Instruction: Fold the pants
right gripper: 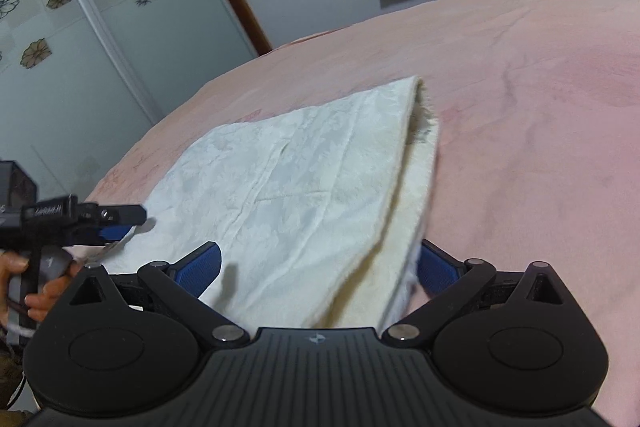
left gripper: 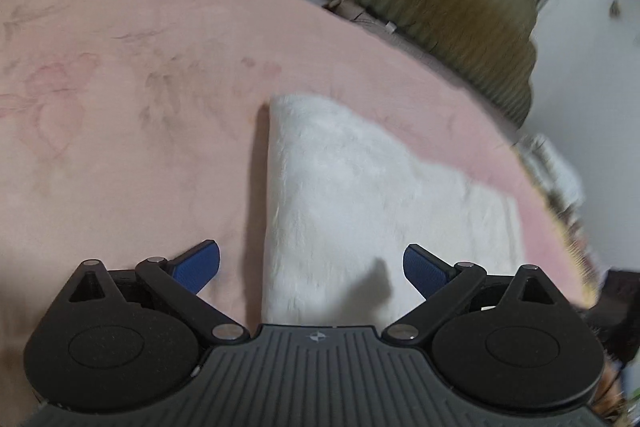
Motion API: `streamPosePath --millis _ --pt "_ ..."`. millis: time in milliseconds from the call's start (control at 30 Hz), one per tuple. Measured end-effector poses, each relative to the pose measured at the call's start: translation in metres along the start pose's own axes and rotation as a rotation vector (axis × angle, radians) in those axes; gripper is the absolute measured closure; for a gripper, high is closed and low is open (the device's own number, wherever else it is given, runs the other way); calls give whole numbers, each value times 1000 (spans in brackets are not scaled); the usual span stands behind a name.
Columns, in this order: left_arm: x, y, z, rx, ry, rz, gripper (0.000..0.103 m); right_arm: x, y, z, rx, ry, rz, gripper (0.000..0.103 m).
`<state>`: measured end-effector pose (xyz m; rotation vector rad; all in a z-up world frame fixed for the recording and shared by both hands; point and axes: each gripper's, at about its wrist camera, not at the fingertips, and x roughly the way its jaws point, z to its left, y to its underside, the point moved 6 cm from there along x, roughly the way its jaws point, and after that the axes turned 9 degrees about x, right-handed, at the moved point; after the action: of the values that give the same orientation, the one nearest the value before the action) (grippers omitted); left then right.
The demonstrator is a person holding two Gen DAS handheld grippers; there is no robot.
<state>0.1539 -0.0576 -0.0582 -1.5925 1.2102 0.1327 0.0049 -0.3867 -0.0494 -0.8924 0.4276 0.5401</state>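
While the white fleece pants lie folded on the pink bedspread, the left gripper, held in a hand at the left edge, hovers by their near corner with jaws spread wide, gripping nothing. The right gripper is also splayed, released, the pants' layered edge lying between its blue pads.

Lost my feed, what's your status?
Both grippers open, left gripper, right gripper. White pants folded on pink blanket. Nothing obstructing.
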Motion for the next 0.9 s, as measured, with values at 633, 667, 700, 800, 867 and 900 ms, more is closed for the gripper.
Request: streamPosePath --millis 633,667,700,800,867,900 --pt "-36 3 -69 372 -198 -243 93 -6 -3 59 -279 94 -133 75" --pt "-40 0 -69 390 -218 -261 93 -5 -6 67 -313 92 -140 75" --pt "-42 -8 -69 407 -239 -277 93 -3 -11 75 -340 90 -145 75" --pt "-45 -32 -59 429 -281 -296 92 13 -30 91 -374 77 -159 75" --pt "-43 -49 -49 443 -324 -301 89 29 -45 97 -373 62 -164 75" --pt "-39 -57 -43 449 -345 -301 88 38 -51 100 -374 59 -165 75"
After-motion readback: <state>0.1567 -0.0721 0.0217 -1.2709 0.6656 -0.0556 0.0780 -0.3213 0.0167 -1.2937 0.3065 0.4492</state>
